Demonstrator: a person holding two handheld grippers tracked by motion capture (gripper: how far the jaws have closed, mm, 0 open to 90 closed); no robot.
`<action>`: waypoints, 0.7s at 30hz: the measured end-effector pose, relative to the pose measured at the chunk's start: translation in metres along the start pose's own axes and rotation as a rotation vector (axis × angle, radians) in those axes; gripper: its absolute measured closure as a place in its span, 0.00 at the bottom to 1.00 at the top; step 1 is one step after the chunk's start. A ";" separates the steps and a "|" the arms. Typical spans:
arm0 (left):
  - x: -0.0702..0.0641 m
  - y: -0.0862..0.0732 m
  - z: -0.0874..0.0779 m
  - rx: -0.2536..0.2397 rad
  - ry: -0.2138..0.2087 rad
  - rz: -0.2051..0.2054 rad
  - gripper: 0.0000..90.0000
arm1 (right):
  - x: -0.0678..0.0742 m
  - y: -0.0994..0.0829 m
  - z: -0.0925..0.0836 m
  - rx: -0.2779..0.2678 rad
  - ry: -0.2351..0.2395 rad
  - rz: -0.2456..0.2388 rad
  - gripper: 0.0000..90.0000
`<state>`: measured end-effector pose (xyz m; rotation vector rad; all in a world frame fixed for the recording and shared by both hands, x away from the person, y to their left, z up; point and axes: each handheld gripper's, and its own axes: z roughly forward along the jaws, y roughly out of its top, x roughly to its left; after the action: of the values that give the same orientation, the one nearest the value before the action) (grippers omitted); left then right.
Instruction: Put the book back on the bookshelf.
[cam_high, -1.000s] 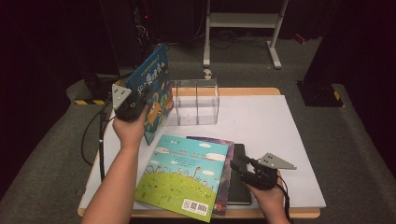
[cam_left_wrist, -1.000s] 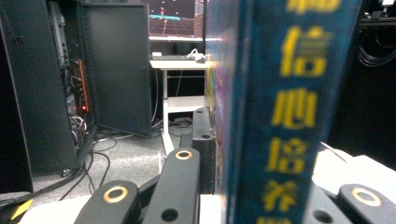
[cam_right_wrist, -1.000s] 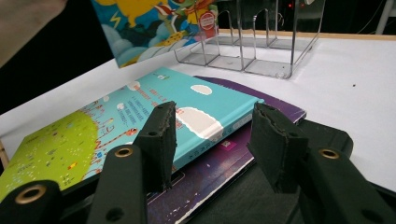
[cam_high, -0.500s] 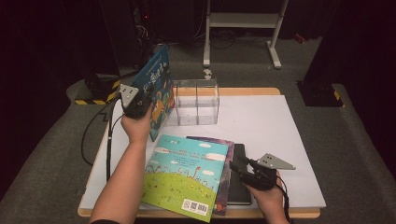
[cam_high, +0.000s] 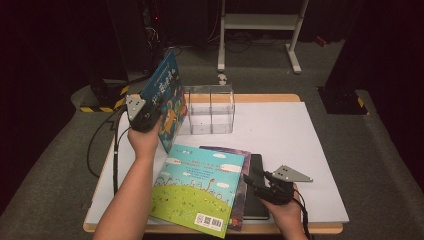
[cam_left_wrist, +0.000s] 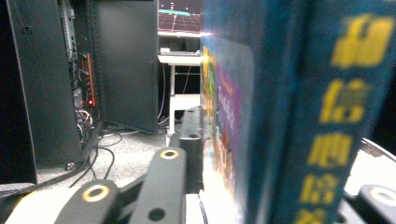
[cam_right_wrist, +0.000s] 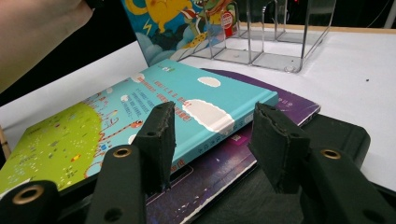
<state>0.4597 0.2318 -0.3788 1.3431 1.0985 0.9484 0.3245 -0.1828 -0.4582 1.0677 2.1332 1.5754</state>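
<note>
Wide bare table lies right of the clear organizer. On its left the upright blue book blocks the way. The book stack covers the near middle.

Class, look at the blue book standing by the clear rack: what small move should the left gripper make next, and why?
Probably back the left gripper off the blue book. Its jaws have just been opening with the book between them, and the book stands on edge, leaning at the clear rack's left side. The right gripper hangs open over the stacked books, likely the next pick.
</note>
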 end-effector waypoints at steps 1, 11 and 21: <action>0.000 -0.001 -0.001 0.004 -0.003 0.002 0.75 | 0.000 0.000 0.000 0.000 -0.001 -0.001 0.55; 0.000 -0.021 -0.037 0.083 -0.054 0.021 0.57 | 0.001 -0.001 0.002 0.012 -0.001 -0.004 0.54; -0.003 -0.094 -0.102 0.393 -0.175 -0.057 0.52 | 0.006 -0.002 0.005 0.026 0.002 -0.022 0.54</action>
<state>0.3525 0.2518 -0.4645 1.6675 1.2197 0.5761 0.3225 -0.1752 -0.4611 1.0483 2.1650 1.5432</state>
